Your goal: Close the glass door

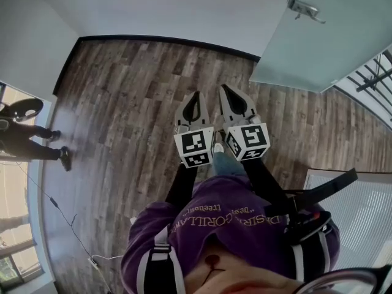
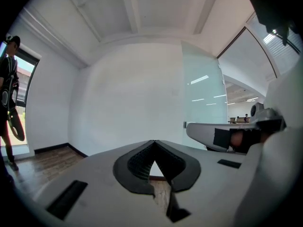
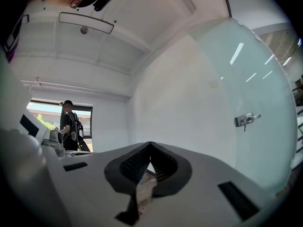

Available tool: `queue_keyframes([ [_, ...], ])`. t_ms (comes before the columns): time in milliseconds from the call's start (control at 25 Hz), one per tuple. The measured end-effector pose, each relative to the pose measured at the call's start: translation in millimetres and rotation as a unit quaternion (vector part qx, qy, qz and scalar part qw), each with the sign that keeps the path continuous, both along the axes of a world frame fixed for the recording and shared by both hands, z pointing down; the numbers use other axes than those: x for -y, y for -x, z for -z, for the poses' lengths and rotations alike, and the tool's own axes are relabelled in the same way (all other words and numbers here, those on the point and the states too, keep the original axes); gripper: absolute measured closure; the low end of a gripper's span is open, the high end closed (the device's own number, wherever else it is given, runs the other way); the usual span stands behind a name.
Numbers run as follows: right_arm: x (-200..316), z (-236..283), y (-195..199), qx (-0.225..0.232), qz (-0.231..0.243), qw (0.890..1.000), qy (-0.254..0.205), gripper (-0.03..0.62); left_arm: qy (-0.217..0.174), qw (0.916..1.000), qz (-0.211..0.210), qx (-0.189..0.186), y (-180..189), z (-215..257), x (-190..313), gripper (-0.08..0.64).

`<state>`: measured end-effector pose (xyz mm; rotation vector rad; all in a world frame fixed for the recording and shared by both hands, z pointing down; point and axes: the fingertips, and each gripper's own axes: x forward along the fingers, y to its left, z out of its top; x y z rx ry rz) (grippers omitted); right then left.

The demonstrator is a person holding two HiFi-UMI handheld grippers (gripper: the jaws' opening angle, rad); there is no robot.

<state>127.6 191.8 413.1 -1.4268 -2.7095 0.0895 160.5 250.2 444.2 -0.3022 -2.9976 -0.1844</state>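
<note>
Glass door [image 1: 318,35]: flat frosted panel, pale green, small metal handle [image 1: 304,8]; stands at an angle to the wall, ahead and to the right of both grippers, clear of them.
Left gripper [image 1: 196,94]: grey shell, ribbed black pads, jaws pressed tip to tip, nothing between.
Right gripper [image 1: 223,88]: same build, jaws likewise closed and empty, just beside the left.
Floor [image 1: 122,103]: wood-grain planks, dark baseboard [image 1: 165,40].
Wall [image 1: 184,8]: plain white.
Person [image 1: 27,139]: dark clothes, far left by the window [image 1: 12,182].

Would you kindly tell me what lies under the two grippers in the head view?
Bare wood-plank floor lies under the left gripper and right gripper. Nearer the body, they cover part of the person's leg.
</note>
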Motion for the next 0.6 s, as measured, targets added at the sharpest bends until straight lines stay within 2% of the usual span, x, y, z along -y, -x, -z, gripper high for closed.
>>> queue_keyframes([
  [320,-19,12,102,0.010,0.010,1.000,-0.005,0.595,0.004,0.9997,0.017,0.020,101,20,-24,0.558],
  [600,-22,-5,158,-0.016,0.002,1.000,-0.012,0.595,0.004,0.9992,0.038,0.010,143,13,-43,0.558],
])
